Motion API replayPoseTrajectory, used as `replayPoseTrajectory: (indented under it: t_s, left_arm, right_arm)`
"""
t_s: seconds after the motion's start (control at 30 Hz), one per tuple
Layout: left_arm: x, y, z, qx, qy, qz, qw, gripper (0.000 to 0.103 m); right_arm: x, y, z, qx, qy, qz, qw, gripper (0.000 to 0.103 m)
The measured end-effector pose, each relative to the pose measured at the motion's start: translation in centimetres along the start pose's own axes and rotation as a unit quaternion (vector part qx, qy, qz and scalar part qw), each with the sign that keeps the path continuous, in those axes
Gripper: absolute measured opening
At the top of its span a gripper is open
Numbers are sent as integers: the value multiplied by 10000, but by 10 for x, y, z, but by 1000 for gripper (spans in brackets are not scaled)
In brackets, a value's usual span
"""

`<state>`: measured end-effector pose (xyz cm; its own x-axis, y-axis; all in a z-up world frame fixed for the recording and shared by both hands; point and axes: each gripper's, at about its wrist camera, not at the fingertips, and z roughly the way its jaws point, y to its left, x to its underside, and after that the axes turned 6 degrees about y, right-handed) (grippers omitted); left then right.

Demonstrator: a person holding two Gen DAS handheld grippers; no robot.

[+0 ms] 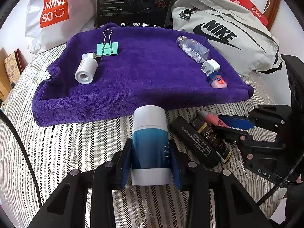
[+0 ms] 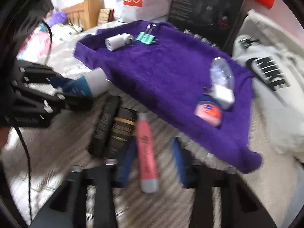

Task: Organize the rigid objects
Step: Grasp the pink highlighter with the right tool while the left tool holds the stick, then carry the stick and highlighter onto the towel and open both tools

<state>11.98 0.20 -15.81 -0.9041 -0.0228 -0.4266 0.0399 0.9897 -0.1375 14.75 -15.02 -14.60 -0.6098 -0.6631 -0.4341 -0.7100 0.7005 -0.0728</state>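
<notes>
Lotion bottle (image 1: pixel 149 121), blue and white, sits clamped in the left hand-held gripper (image 1: pixel 150 143). It hangs over the striped bed (image 1: pixel 76 152), just short of the near edge of the purple towel (image 1: pixel 142 76). The grip is low on the bottle, so the white top points out, ready to go down first. On the towel, a green clip (image 1: pixel 107 49) and a white roll (image 1: pixel 85 70) lie at the back left. A clear bottle (image 1: pixel 191 49), a white plug (image 1: pixel 210 66) and a small jar (image 1: pixel 217 81) lie in a row on the right. So the middle of the towel is open, with lots of room. To the right, two dark boxes (image 1: pixel 191 140) lie on the bed, and the right hand-held gripper (image 1: pixel 226 126) bites the end of a pink tube (image 1: pixel 210 116).

From the right wrist, the picture is blurry. The pink tube (image 2: pixel 146 152) lies between the blue fingers (image 2: pixel 131 152) of the right hand-held gripper (image 2: pixel 154 142). They seem shut on it, but the blur makes that hard to see. The tube is beside the dark boxes, near the towel's front edge (image 2: pixel 190 131). The left hand-held gripper (image 2: pixel 62 89) is off to the side, well apart, so the two should not bump. The grey bag (image 2: pixel 266 79) crowds the towel's far side.
</notes>
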Motion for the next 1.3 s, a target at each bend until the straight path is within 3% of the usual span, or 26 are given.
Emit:
replayPoseTrajectory:
  t_s: [0.1,0.4,0.53,0.67,0.83,1.0,1.3]
  left_arm:
    - [2,5,-3,59,60,-55,9999,35]
    - [10,9,-6,-28,46,-27,10000,35]
    - [12,4,-7,-183,61,91,9998,35]
    - [15,6,-10,-141,48,70,9999,35]
    - [15,7,-10,-84,8,8,10000,35]
    - [12,8,-9,-60,39,42,10000,35]
    - [0,31,-35,247,-152,-235,9993,35]
  right_arm:
    - [0,2,0,-7,57,126,9999,17]
    - [32,-22,-17,-90,428,1473,9881,17]
    - [39,-15,-21,69,477,1468,9880,19]
    - [42,-5,-22,254,638,1240,9899,25]
    - [46,-5,-25,265,616,1193,9906,26]
    - [42,-6,-24,357,537,1116,9917,17]
    - [28,-16,-45,-88,295,1508,9881,17]
